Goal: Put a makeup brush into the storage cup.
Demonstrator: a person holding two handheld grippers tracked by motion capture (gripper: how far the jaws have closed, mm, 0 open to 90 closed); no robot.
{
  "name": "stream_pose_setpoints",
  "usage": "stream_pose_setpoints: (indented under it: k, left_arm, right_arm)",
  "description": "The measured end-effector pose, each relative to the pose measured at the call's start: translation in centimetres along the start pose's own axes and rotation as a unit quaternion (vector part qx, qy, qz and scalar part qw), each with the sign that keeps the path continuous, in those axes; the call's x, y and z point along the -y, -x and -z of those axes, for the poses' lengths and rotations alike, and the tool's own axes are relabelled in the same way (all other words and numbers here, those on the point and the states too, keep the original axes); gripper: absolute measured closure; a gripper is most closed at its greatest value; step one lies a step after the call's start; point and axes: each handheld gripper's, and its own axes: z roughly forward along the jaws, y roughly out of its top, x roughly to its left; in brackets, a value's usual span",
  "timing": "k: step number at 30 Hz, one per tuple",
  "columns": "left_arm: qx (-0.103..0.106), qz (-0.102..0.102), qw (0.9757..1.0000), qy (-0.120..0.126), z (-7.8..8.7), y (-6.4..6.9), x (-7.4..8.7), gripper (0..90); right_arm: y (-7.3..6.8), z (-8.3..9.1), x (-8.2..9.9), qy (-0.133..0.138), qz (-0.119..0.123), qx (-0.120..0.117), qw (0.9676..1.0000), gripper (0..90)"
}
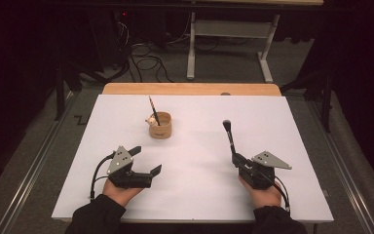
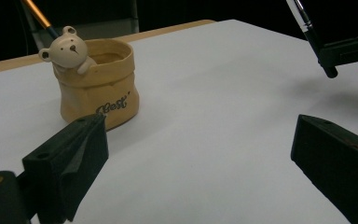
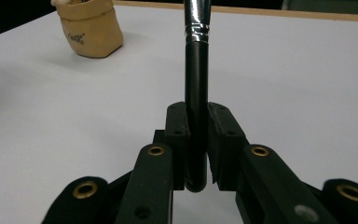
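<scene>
The white table (image 1: 190,161) fills the scene, a wooden strip along its far edge. Mid-table, a bit left of centre, sits the pot (image 1: 160,126), a tan sack-shaped holder with a little bear (image 2: 68,48) peeking over its rim, and one brush (image 1: 153,109) already leaning out of it.

Now to the action: the right gripper (image 1: 237,161) is clamped on a black makeup brush (image 1: 229,136), jaws narrow and pressed on the lower handle. In the right gripper view the handle runs straight up between the pads, silver ferrule at the top. The brush stands tilted, head up and away from the person, well apart from the pot.

My read: the pick-up is done and the carry to the pot comes next. That calls for a swing left and forward, then tipping the brush so an end drops inside the rim beside the other brush without knocking the pot.

The left gripper (image 1: 146,161) rests low near the front edge, jaws wide and empty, aimed toward the pot. The right hand (image 1: 262,192) sits at the table's near edge.
</scene>
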Motion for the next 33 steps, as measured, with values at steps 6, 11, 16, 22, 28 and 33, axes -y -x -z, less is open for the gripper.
stream_pose_setpoints:
  k: [6, 11, 16, 22, 28, 33]
  left_arm:
    - [0.008, 0.001, 1.0000, 0.001, 0.0, 0.0, 0.0, 5.2]
    - [0.012, 0.000, 0.9999, 0.002, 0.0, 0.0, -0.1, 5.7]
    - [0.015, 0.001, 0.9999, 0.003, 0.0, 0.0, -0.1, 6.1]
    - [0.017, 0.001, 0.9998, 0.005, 0.0, 0.1, -0.1, 6.4]
    - [0.018, 0.003, 0.9998, 0.006, 0.0, 0.1, -0.1, 6.4]
    - [0.023, 0.007, 0.9997, 0.007, 0.0, 0.1, -0.5, 5.8]
  right_arm:
    - [0.2, 0.3, 0.0, 0.017, -0.003, -0.002, 0.9998, 80.4]
    - [0.0, 0.7, -0.1, 0.040, 0.000, 0.000, 0.9992, 80.4]
    - [0.0, 1.0, -0.1, 0.062, 0.007, 0.006, 0.9980, 80.4]
    - [0.3, 1.5, -0.1, 0.093, 0.004, 0.006, 0.9956, 80.4]
    - [0.3, 1.7, -0.1, 0.110, 0.006, 0.007, 0.9939, 80.4]
    - [0.3, 1.7, -0.1, 0.111, 0.006, 0.006, 0.9938, 80.4]
